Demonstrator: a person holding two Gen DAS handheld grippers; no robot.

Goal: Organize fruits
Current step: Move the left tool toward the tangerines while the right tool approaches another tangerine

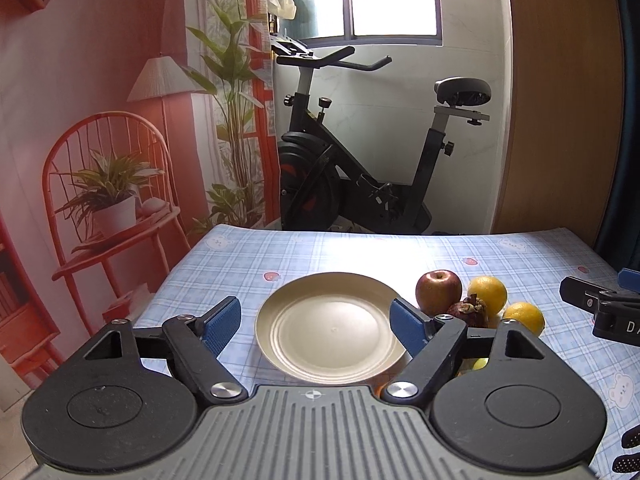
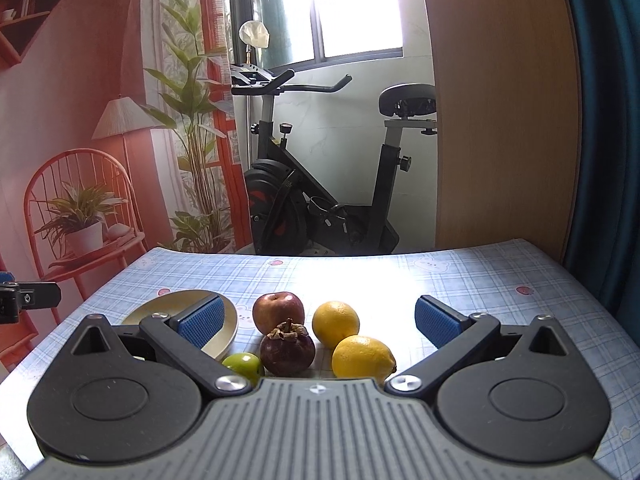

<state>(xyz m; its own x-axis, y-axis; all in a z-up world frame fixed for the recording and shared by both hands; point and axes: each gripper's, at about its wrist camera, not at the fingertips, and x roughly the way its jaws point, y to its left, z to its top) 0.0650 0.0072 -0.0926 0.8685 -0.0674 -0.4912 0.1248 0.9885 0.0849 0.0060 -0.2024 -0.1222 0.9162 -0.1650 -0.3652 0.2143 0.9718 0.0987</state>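
A cream plate [image 1: 328, 328] lies bare on the checked tablecloth, and my left gripper [image 1: 316, 322] hangs open above it with nothing between its blue pads. Right of the plate sit a red apple [image 1: 438, 288], a dark mangosteen [image 1: 470, 312] and two yellow citrus fruits [image 1: 488, 292] [image 1: 524, 316]. In the right wrist view my right gripper [image 2: 318, 322] is open over the same cluster: apple [image 2: 278, 312], mangosteen [image 2: 287, 350], round yellow fruit [image 2: 335, 322], lemon [image 2: 363, 358] and a small green fruit [image 2: 243, 364]. The plate [image 2: 168, 306] lies to their left.
The blue checked tablecloth [image 1: 360, 252] covers the table, whose far edge faces an exercise bike [image 1: 360, 160]. A wooden panel [image 2: 504, 120] stands at the right, and a printed backdrop hangs on the left. The right gripper's tip [image 1: 600, 304] shows at the right edge of the left wrist view.
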